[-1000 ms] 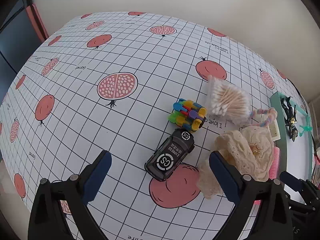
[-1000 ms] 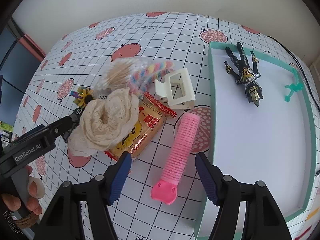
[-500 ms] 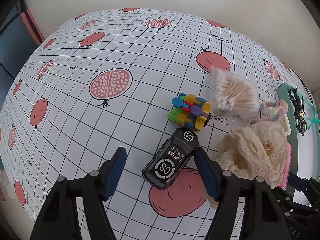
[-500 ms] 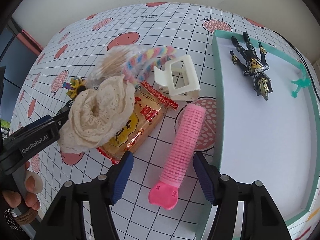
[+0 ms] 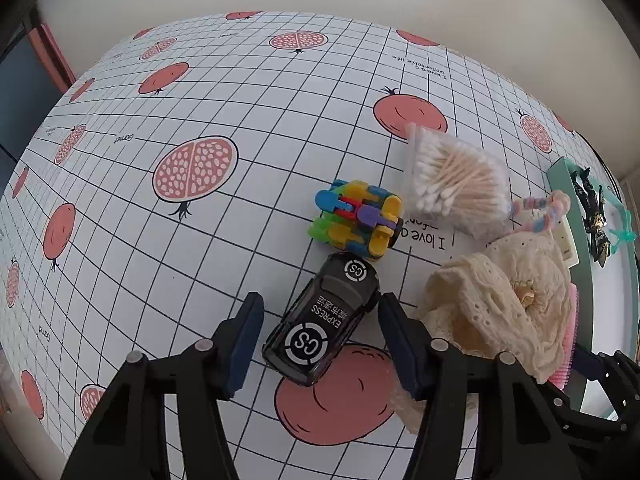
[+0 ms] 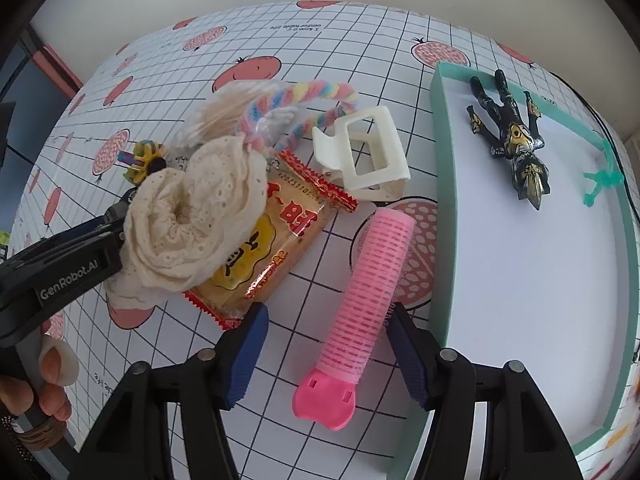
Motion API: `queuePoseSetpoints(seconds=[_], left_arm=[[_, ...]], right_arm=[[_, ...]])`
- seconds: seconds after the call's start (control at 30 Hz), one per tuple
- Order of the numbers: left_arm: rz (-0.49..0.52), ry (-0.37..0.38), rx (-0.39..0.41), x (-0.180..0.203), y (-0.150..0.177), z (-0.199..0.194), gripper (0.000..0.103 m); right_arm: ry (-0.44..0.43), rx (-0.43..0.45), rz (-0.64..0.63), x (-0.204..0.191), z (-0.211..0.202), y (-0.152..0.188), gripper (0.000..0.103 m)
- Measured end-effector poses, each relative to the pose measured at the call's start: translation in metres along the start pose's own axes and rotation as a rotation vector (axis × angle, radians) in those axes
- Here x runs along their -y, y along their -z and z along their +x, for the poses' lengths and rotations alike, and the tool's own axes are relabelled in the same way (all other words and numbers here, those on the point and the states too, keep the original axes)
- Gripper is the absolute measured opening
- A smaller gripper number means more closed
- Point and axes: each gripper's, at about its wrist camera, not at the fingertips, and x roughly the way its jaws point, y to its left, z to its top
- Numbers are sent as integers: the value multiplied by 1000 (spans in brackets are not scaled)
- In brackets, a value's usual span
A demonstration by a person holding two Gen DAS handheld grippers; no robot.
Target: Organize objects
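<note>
A black toy car (image 5: 324, 320) marked "CS EXPRESS" lies on the pomegranate-print cloth, and my left gripper (image 5: 320, 338) stands open with a finger on each side of it, not touching. A pink hair roller (image 6: 366, 276) lies beside the green-rimmed white tray (image 6: 438, 128). My right gripper (image 6: 324, 354) is open around the roller's lower end. The tray holds a black and gold figure (image 6: 510, 140) and a small teal figure (image 6: 602, 180).
A colourful block toy (image 5: 356, 220), a bag of cotton swabs (image 5: 456, 184), a cream lace scrunchie (image 6: 196, 216), a snack packet (image 6: 272, 236), a white hair claw (image 6: 362, 156) and a pastel twisted band (image 6: 296, 98) crowd the cloth left of the tray. A hand (image 6: 36, 384) holds the left gripper.
My left gripper has moved forward and narrowed, so its fingers now flank the car. My right gripper has advanced until its fingers straddle the pink roller's lower end.
</note>
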Motion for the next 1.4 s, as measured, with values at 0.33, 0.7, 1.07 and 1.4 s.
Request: queuePoseSetpoints(seconds=[0.33,0.7,1.07,1.4], left_arm=[[-1,-14,-19,-2,2,-1,48],[-10,-42,-64,-5,6,-2,37],[-30,-56,-76,-4,12,-9,37],[-32,-54,0,-7,9,-47,36]], right_arm=[[35,11,0,9,-3,-1,35],[32,17,0,14,-5,-1,27],[5,49,5,23,-25,0,26],[-27,136,7,13,-60,2,26]])
